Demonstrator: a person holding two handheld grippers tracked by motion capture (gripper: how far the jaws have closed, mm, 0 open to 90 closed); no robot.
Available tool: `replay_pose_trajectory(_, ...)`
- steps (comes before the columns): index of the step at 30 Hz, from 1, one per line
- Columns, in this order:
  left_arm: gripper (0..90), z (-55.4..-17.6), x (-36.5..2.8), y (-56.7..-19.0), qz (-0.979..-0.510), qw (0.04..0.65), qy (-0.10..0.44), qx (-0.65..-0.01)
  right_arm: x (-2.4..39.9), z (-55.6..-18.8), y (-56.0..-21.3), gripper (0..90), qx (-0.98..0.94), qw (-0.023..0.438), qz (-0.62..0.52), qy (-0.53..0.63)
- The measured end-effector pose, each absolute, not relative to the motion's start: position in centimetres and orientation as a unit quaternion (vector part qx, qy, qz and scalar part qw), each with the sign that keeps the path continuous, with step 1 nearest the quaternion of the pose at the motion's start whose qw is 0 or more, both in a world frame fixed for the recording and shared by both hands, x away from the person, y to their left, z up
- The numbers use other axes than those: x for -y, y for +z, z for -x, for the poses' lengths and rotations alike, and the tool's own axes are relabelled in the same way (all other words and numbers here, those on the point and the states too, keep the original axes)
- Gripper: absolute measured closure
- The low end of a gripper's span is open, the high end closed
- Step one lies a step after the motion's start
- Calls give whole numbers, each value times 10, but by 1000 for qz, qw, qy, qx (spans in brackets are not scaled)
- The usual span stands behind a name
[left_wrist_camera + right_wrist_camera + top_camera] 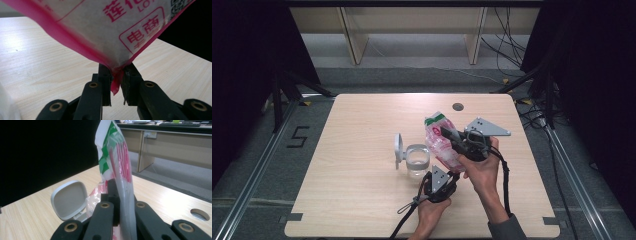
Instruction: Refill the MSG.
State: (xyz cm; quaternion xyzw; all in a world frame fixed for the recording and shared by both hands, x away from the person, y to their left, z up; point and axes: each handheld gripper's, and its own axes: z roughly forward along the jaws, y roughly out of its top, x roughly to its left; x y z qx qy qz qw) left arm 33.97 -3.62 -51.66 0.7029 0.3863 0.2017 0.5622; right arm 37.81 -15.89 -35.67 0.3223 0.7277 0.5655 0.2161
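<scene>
A plastic bag (pixel 439 141) printed in pink and red, with a green-and-white band at its top, is held above the wooden table (pixel 357 200) between the two tongs. The left tongs (pixel 451 176) are seen low in the high view, just under the bag's lower end; in the left gripper view a pink bottom corner of the bag (pixel 115 80) is pinched between the two black jaws, which stand close together and are clamped on it. The right tongs (pixel 446 133) are held higher and to the right in the high view, under the grey three-cornered plate, and are clamped on the bag's upper part. In the right gripper view the bag (pixel 120 170) is seen rising upright from between the jaws, which are pressed together on the gathered plastic.

Just left of the bag in the high view, a clear glass cup (pixel 417 161) stands on the table in a grey holder with a rounded grey backplate (pixel 398 148) on its left side. The same backplate (pixel 70 198) is seen in the right gripper view, left of the jaws and behind the bag. A round hole (pixel 457 106) is set in the table near its far edge.
</scene>
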Motion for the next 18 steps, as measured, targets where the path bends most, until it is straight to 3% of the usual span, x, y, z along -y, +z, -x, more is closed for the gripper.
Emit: replay_pose_trajectory(18,782,-341,41,-517,-682,586,188,-395,129,-384,-363,900,-748,197,-309,554)
